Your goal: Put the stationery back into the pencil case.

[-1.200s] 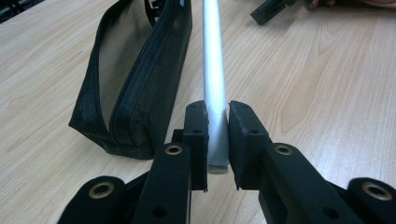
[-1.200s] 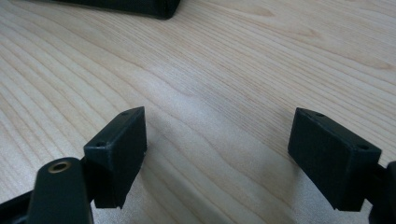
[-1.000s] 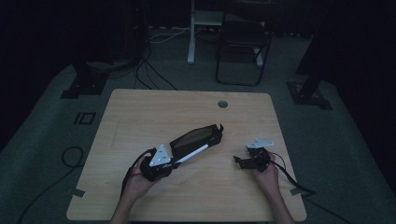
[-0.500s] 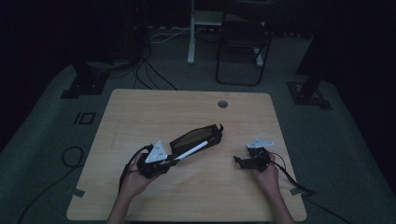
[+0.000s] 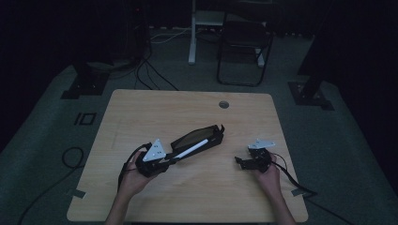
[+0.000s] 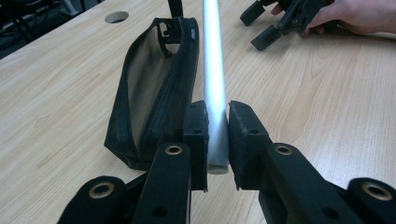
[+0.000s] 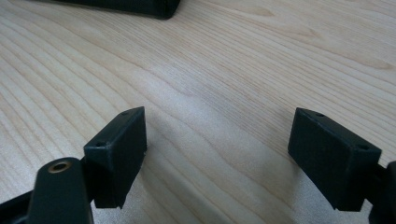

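Left gripper clamped on rod beside open pouch; right gripper idle.

The light wooden table (image 5: pixel 197 117) carries a long black fabric pouch with an open zip (image 6: pixel 154 88), lying near its middle. A pale grey cylindrical rod (image 6: pixel 212 79) lies along the pouch's zipped edge, its near end clamped between the jaws of the left gripper (image 6: pixel 217 135). The right gripper (image 7: pixel 224 154) rests well apart on bare wood, jaws spread wide and holding nothing. Risk: the grip sits at the rod's extreme end, so the rod may pivot or slip out, and its far end may snag the pouch rim.
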`<state>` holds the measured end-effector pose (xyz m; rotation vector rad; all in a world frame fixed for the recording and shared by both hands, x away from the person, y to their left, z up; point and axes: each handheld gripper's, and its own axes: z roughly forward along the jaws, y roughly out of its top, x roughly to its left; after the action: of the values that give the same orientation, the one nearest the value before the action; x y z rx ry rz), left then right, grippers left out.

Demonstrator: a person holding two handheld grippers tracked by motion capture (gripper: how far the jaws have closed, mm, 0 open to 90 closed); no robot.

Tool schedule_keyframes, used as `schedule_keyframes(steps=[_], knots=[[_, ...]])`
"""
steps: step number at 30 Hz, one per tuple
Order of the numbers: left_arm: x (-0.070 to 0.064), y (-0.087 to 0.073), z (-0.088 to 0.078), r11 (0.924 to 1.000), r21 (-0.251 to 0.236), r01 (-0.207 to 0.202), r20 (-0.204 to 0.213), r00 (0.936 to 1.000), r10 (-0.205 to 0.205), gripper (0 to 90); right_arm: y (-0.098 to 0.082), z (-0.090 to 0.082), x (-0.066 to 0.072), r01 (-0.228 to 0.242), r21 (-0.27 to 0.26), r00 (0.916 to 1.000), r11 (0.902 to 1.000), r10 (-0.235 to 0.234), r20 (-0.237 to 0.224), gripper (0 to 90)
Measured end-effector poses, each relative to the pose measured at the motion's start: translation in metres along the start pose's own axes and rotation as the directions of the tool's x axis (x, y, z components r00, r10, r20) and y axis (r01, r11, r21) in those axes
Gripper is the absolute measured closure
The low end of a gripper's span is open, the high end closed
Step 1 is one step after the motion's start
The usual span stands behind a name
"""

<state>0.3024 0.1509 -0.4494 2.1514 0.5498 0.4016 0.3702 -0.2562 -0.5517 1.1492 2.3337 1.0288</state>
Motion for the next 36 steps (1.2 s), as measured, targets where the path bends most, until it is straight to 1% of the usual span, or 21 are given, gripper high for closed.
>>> schedule_keyframes(steps=[13,18,29,36], knots=[[0.008,0.005,-0.007,0.9997,-0.024,0.003,-0.010,0.9999,-0.003,78.7,0.000,0.000,0.000,0.000,0.000,1.0000,1.0000,0.000,0.000,19.2],[0.012,0.006,-0.009,0.9992,-0.036,0.015,-0.008,0.9999,-0.015,78.8,0.000,0.000,0.000,0.000,0.000,1.0000,1.0000,0.000,0.000,19.2],[0.019,0.014,-0.015,0.9986,-0.052,0.006,-0.017,0.9998,-0.007,78.7,0.000,0.000,0.000,0.000,0.000,1.0000,1.0000,0.000,0.000,19.2],[0.022,0.017,-0.016,0.9981,-0.061,0.010,-0.021,0.9997,-0.011,78.7,0.000,0.000,0.000,0.000,0.000,1.0000,1.0000,0.000,0.000,19.2]])
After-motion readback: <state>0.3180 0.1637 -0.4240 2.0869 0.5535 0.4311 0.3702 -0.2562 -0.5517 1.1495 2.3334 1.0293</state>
